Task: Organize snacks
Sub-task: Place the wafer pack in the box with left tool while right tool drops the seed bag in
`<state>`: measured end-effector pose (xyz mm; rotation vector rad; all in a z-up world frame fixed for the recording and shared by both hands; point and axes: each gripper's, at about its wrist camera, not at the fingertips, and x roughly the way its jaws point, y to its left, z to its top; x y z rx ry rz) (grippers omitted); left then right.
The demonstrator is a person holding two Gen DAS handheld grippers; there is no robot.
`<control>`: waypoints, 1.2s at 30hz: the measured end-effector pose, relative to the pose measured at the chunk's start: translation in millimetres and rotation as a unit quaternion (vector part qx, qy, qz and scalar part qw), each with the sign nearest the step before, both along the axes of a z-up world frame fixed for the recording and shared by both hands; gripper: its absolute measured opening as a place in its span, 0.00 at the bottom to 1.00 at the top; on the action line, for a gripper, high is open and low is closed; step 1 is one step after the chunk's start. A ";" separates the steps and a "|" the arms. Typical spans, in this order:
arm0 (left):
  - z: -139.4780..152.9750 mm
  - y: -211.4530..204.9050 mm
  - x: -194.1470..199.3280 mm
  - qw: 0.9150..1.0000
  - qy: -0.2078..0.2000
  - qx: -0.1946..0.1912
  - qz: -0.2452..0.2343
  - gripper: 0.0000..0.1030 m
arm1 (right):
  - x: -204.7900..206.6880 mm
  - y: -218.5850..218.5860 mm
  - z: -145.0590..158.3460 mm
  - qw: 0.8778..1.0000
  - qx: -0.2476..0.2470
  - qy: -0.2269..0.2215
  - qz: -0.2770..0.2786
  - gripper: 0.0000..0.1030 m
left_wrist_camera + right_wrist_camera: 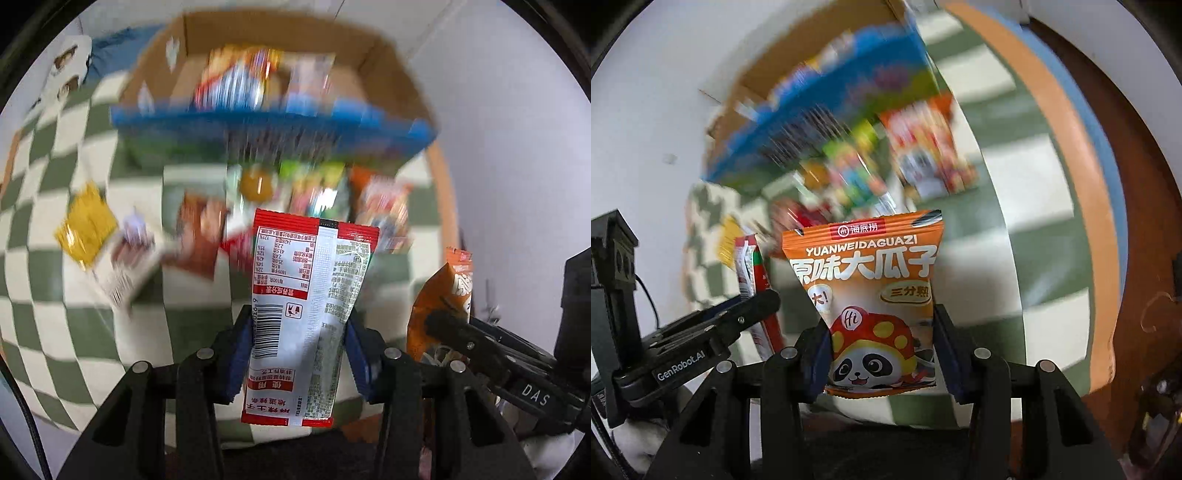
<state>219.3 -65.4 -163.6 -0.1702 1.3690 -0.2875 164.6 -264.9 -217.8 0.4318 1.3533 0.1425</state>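
My left gripper [297, 328] is shut on a red and white snack packet [310, 295], held upright above the checkered cloth with its printed back facing the camera. My right gripper [882, 325] is shut on an orange sunflower-seed bag [871, 288] with a panda on it. Each gripper shows in the other's view: the right gripper [443, 325] with the orange bag [447, 291] at the right edge, the left gripper [764, 299] with the red packet [750, 266] at the left. Beyond them stands a cardboard box [384, 59] with a blue front rim, holding several blurred snacks.
Several loose snack packs lie blurred on the green-and-white checkered cloth [44, 332]: a yellow pack [86, 225], a brown one [197, 236], a red-orange one [927, 147]. The orange table edge [1067, 147] curves along the right. A white wall stands behind the box.
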 end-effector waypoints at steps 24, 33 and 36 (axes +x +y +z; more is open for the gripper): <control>-37.5 73.6 308.1 0.988 0.023 0.142 0.047 0.43 | 343.2 55.4 37.5 0.989 -0.133 -0.062 0.031 0.50; -64.0 83.2 338.5 0.987 0.042 0.142 0.059 0.54 | 388.4 57.0 -8.0 0.986 -0.160 -0.024 0.032 0.52; -63.9 76.5 337.9 0.990 0.038 0.129 0.045 0.82 | 396.4 52.8 -23.4 0.987 -0.156 0.001 0.031 0.77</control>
